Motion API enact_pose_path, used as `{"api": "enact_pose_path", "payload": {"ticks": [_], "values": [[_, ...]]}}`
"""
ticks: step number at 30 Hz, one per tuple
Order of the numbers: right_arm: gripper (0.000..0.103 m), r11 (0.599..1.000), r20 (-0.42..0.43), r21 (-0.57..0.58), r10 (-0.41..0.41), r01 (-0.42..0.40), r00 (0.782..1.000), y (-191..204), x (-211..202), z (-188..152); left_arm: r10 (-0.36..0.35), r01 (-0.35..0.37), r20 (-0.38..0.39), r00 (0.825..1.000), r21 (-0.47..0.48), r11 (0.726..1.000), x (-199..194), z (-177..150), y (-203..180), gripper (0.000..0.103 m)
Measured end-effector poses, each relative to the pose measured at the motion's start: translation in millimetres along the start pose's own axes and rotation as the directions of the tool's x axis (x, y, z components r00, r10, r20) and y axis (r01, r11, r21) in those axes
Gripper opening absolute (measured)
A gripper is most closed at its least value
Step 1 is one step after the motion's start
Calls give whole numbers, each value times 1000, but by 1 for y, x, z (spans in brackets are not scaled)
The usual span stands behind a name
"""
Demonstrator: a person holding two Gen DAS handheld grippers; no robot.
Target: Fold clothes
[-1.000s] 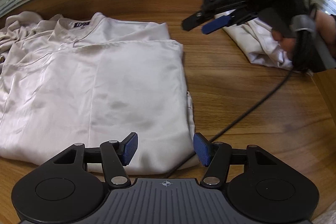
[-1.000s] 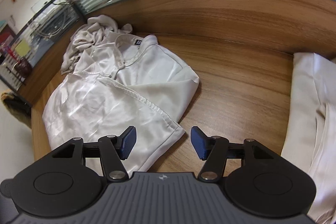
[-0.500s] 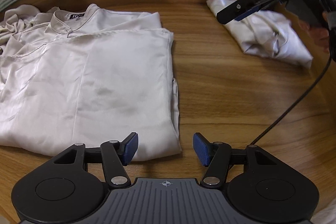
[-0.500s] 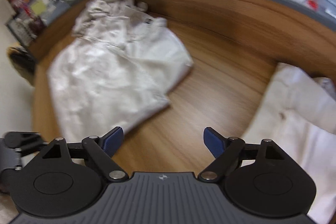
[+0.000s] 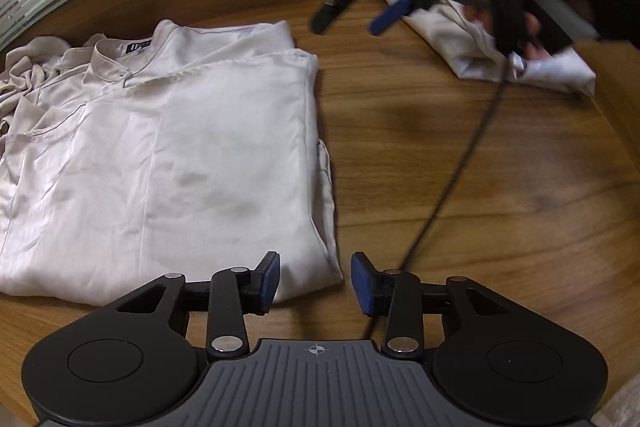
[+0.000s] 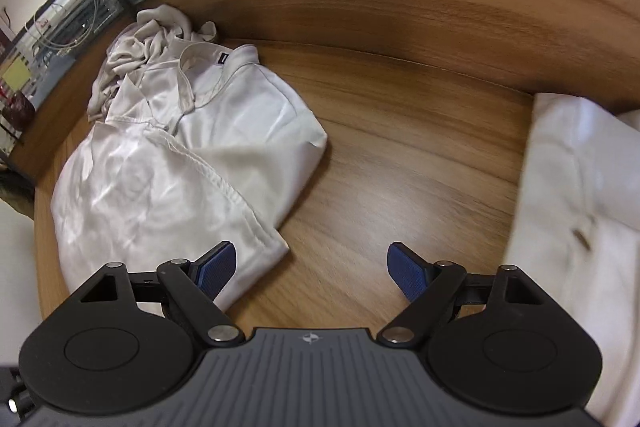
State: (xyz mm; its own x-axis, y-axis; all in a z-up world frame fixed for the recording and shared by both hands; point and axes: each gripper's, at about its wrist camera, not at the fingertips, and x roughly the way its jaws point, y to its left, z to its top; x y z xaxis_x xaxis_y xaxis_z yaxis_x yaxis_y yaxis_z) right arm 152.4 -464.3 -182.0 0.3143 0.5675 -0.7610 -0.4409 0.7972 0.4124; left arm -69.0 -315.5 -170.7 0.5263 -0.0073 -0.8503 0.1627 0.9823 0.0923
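One dark collar label, unreadable, on cream shirt.

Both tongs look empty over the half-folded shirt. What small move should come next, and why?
Probably lower the left tongs onto the shirt hem corner lying between their open pads; right tongs are open over bare table.

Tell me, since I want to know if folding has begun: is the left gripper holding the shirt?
No, the left gripper has its blue pads apart, nothing clamped, with the shirt lying flat on the table.
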Motion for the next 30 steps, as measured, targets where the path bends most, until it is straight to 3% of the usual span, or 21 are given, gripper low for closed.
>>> {"api": "enact_pose_path", "payload": {"ticks": [2,4,7,13,16,19,23,26,30], "values": [[87,1000,-6,5,16,-16,1000,2,9,4,0,0,-14,1000,-2,1000,4,-1,0,40],[87,1000,-14,-2,21,-21,1000,7,18,6,-3,3,-19,1000,-13,1000,5,-2,3,22],[85,999,-29,-17,26,-26,999,15,31,9,-5,4,-19,1000,-39,999,5,-1,8,13],[84,997,-39,-75,30,-32,999,42,53,11,-16,15,-8,1000,-77,997,3,2,18,12],[78,989,-26,-148,-6,3,1000,59,63,13,-23,23,-1,1000,-84,996,2,4,21,11],[61,980,0,-189,-68,67,998,69,69,18,-31,31,7,1000,-98,995,1,6,25,11],[13,993,-6,-95,-75,74,997,63,73,27,-42,45,29,999,-113,993,-4,7,31,8],[7,998,-8,-5,-69,69,998,57,72,31,-51,58,54,997,-125,990,-8,8,39,7],[6,994,1,99,-54,53,999,54,65,36,-46,58,89,995,-135,989,-17,12,53,7]]}}
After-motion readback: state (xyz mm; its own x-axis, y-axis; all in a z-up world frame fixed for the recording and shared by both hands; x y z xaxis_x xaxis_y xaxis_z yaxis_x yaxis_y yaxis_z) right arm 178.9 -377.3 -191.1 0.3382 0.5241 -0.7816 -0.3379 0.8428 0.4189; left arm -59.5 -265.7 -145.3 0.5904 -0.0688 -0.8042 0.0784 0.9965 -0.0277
